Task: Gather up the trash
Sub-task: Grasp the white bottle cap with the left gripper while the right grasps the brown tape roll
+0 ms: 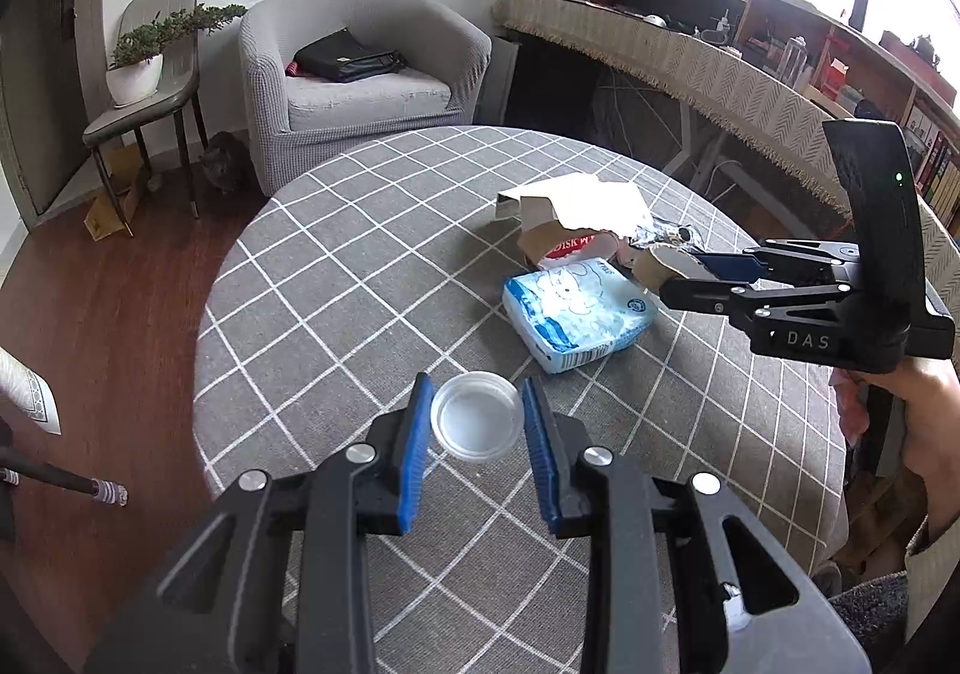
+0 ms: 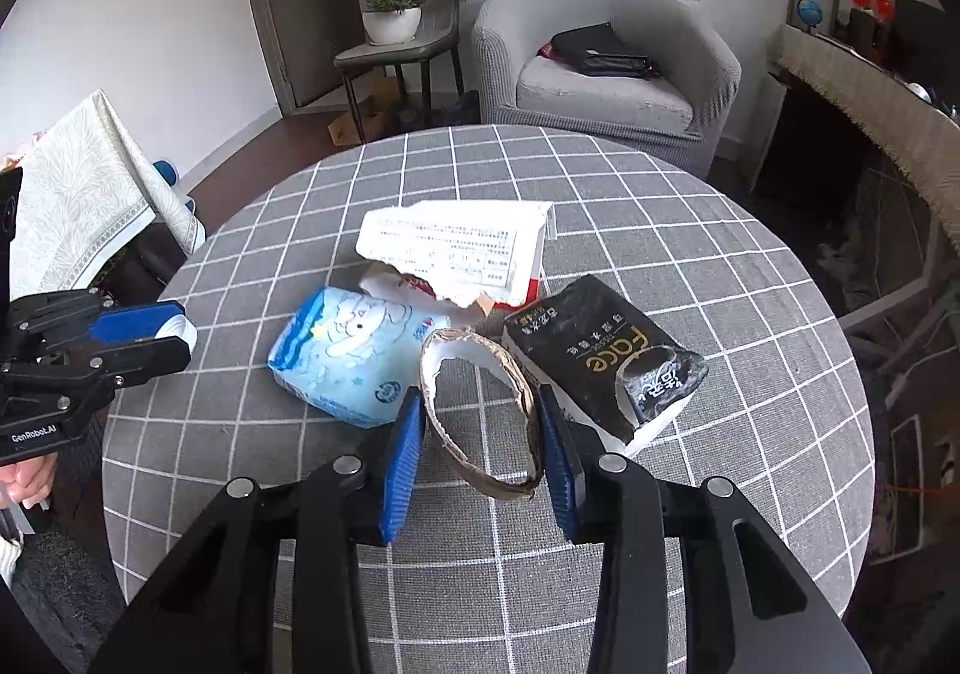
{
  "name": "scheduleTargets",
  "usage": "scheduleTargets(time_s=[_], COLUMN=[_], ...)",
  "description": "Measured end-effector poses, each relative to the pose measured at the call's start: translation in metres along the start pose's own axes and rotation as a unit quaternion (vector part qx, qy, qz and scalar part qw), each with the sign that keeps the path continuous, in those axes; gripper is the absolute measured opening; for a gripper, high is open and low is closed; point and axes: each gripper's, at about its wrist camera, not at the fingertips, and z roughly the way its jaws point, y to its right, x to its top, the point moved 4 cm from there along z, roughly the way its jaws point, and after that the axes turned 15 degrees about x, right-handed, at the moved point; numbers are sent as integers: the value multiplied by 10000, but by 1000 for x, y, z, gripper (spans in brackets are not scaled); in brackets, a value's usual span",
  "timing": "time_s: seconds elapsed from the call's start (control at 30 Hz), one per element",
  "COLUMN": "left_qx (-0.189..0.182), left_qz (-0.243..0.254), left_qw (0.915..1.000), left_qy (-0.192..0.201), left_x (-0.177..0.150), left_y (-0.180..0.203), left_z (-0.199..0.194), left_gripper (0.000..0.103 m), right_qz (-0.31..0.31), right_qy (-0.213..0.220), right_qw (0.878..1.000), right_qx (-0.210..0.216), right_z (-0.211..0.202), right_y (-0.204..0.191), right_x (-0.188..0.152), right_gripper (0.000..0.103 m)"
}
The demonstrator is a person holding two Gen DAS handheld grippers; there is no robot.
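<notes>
My left gripper (image 1: 477,410) is shut on a clear plastic lid (image 1: 477,415), its blue pads pressing both sides just above the checked tablecloth. My right gripper (image 2: 480,416) is shut on a torn cardboard ring (image 2: 528,410), squeezed to an oval between its pads. In the left wrist view the right gripper (image 1: 657,269) holds that ring (image 1: 657,261) at the right of the trash pile. A blue tissue pack (image 2: 342,356), a torn white carton (image 2: 456,248) and a black wrapper (image 2: 600,356) lie on the table. The left gripper (image 2: 177,335) shows at the left edge with the lid's rim.
The round table (image 1: 336,278) has a grey checked cloth. Behind it stand a grey armchair (image 1: 360,86) with a black bag, a chair with a potted plant (image 1: 144,62), and a long draped desk (image 1: 690,56). A person's hand (image 1: 924,422) holds the right gripper.
</notes>
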Motion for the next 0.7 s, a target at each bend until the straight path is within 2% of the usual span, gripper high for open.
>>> scheduleTargets(time_s=[0.4,0.7], left_qx=[238,602], left_qz=[-346,-510], left_qw=[9991,9969], left_qy=[85,37], left_x=[-11,-37], left_y=[-42,-80], left_z=[-23,-35], left_gripper=[32,32], right_qz=[-72,-342], right_qy=[192,28], right_qw=[9985,9954], right_qx=[505,898], right_z=[5,28], right_y=[-54,-108], right_x=[26,28], right_gripper=[38,38])
